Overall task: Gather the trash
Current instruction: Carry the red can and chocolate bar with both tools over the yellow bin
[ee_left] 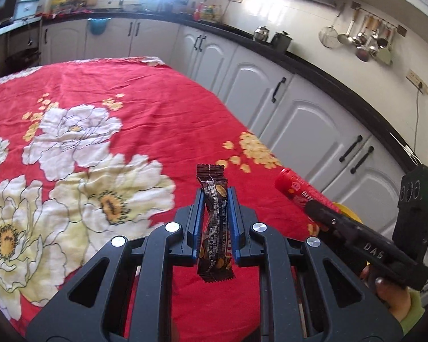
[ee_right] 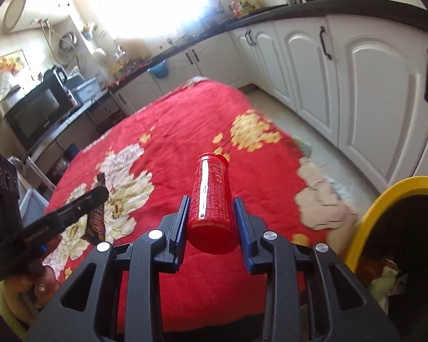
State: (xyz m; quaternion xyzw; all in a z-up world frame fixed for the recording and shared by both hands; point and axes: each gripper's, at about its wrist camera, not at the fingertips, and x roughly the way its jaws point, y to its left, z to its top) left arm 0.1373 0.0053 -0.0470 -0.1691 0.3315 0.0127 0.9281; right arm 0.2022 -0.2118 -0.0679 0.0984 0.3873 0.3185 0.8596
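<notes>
Left gripper [ee_left: 216,208] clamped on wrapper [ee_left: 214,222], held w/ jaws above red cloth [ee_left: 145,91]. Right gripper [ee_right: 211,216] clamped on red tube [ee_right: 212,199], near yellow bin [ee_right: 365,216]. Risk: smooth tube could've slid out if tilted; thin wrapper could've slipped. Print on both illegible; "DAS" read on right gripper's side.

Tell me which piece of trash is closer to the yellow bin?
The red tube, held in the right gripper. The yellow bin sits just to its right, while the brown wrapper in the left gripper is farther away on the other side.
</notes>
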